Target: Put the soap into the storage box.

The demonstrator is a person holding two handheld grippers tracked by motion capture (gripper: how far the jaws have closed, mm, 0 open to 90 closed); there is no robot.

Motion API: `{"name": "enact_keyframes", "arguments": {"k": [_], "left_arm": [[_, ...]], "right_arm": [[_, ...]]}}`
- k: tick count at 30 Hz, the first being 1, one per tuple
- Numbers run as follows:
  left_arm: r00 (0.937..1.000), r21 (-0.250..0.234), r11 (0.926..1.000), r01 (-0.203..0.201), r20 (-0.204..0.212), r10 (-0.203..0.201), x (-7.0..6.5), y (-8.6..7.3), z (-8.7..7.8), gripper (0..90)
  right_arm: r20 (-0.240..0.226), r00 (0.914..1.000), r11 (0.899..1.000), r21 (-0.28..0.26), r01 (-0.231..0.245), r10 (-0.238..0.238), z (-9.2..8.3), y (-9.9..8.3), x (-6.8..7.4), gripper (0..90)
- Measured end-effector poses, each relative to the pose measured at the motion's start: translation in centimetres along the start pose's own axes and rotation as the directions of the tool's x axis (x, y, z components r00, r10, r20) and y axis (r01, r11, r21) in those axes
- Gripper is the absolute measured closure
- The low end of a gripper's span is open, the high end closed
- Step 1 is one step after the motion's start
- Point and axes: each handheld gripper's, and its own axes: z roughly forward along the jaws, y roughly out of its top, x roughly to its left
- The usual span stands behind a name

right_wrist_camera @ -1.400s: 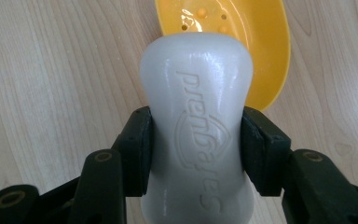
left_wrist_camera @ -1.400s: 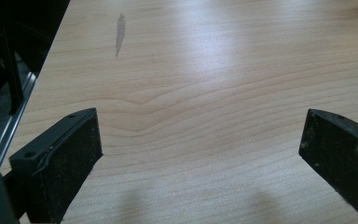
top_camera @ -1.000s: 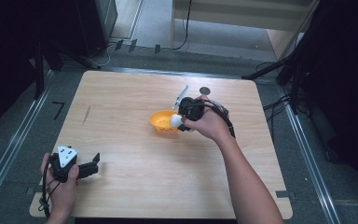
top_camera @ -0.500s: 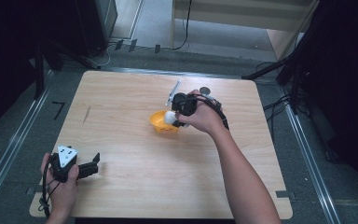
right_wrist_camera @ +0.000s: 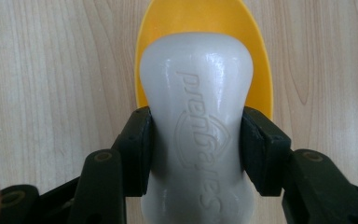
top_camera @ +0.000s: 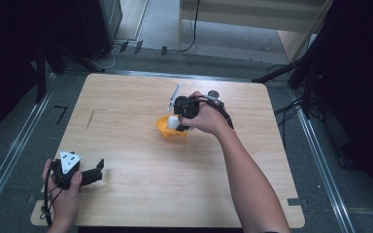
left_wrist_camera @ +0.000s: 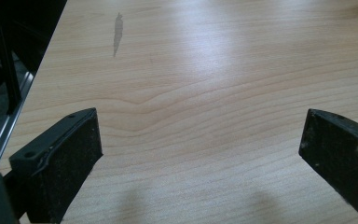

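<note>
Right gripper (right_wrist_camera: 196, 154) clamps a smooth, waisted white plastic handle (right_wrist_camera: 196, 126) with embossed lettering, over the glossy orange bowl (top_camera: 171, 129) mid-table. Left gripper (left_wrist_camera: 200, 154) rests with jaws wide apart on pale wood-grain table (left_wrist_camera: 205, 70).

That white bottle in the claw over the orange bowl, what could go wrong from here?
The right claw pinches the white bottle only at its narrow waist; the smooth plastic might slip or twist.

The orange bowl looks light and stands loose on the table, so a nudge from the bottle could push or tip it.

The left claw rests open at the near edge, far off, so nothing steadies the bowl.
</note>
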Motion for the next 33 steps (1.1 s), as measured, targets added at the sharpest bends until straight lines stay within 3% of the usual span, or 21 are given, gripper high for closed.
{"name": "enact_keyframes", "arguments": {"k": [13, 17, 33], "left_arm": [[1.0000, 0.001, 1.0000, 0.005, 0.003, -0.005, 0.0, 0.0, 0.0, 0.0], [1.0000, 0.001, 1.0000, 0.005, 0.007, -0.005, 0.1, 0.0, 0.0, 0.0], [0.9999, 0.005, 1.0000, 0.003, 0.010, -0.003, 0.1, 0.0, 0.0, 0.0]], "right_arm": [[-0.024, 0.9991, 0.999, 0.001, 0.034, -0.034, 0.3, 1.6, -0.5, 50.7], [-0.027, 0.9984, 0.998, 0.031, 0.050, -0.050, 0.7, 2.0, -0.6, 50.8], [-0.045, 0.9983, 0.997, 0.060, 0.039, -0.037, 1.5, 2.0, -1.1, 50.7]]}}
